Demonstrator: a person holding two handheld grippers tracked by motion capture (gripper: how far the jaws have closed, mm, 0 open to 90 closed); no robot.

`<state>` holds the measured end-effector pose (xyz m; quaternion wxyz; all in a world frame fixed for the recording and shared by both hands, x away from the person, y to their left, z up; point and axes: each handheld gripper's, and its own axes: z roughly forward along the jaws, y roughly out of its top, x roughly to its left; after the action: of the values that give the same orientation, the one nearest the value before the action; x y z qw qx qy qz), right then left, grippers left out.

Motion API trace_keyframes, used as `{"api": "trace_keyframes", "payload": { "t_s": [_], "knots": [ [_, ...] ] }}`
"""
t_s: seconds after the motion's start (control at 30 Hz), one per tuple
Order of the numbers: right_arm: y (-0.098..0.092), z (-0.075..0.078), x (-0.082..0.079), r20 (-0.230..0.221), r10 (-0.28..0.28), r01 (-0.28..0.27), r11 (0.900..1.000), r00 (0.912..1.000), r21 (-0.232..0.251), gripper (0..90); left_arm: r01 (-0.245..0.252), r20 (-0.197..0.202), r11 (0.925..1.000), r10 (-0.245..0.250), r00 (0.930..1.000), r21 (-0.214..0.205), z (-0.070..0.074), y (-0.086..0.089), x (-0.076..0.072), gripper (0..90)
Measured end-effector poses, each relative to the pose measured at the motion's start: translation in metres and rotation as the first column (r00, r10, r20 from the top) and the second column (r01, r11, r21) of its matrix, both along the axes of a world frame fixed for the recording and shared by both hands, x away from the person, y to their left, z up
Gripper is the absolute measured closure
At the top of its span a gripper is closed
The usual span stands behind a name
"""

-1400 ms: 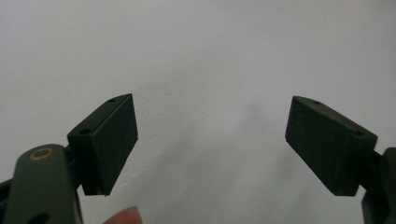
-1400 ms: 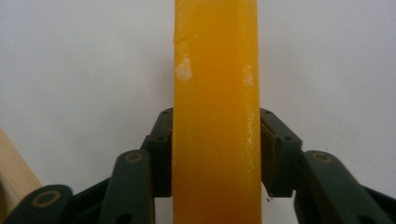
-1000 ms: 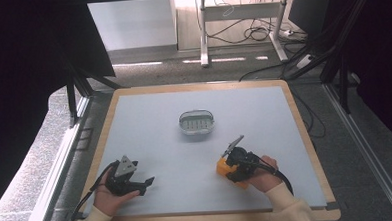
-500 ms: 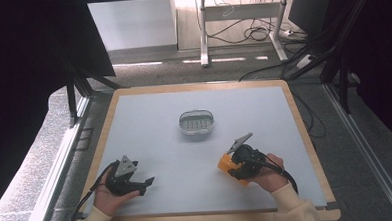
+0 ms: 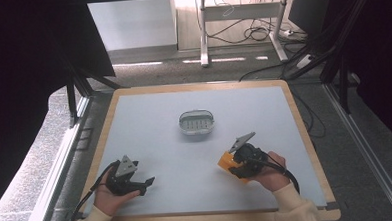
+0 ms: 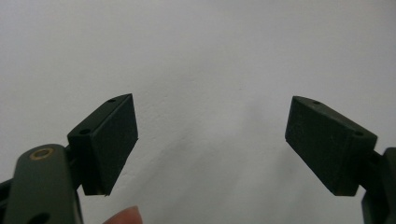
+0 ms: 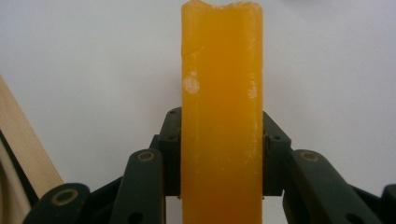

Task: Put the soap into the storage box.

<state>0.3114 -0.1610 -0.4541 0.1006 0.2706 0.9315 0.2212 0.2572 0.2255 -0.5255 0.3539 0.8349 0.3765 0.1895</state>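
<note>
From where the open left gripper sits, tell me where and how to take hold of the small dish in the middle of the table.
Grip the dish by its raised rim, best on the near long side, coming down from above with the left gripper. It is a shallow oval lying flat, so its low wall is probably the only edge open jaws can straddle. Its long axis runs left-right, so the near wall faces that gripper.

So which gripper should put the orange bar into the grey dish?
Right. The right gripper already clamps the orange bar and sits nearer the grey dish. The left gripper is open, holding nothing.
</note>
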Motion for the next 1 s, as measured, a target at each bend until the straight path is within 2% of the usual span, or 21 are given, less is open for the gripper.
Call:
{"api": "trace_keyframes", "payload": {
  "t_s": [0.23,0.7,1.0],
  "knots": [
    [-0.003,0.005,0.002,0.005,0.010,-0.010,0.9996,0.9999,0.026,61.6,-0.004,0.001,1.0000,0.004,1.0000,-0.004,0.000,0.000,0.000,17.0],
    [0.001,0.018,0.012,0.030,0.035,-0.036,0.9991,0.9989,0.023,61.6,0.000,-0.004,1.0000,0.000,1.0000,-0.004,0.000,0.000,-0.001,16.9],
    [0.002,0.024,0.020,0.027,0.048,-0.049,0.9982,0.9985,0.034,61.6,0.002,-0.006,1.0000,-0.002,1.0000,0.001,-0.001,-0.001,-0.001,16.9]
  ]
}}
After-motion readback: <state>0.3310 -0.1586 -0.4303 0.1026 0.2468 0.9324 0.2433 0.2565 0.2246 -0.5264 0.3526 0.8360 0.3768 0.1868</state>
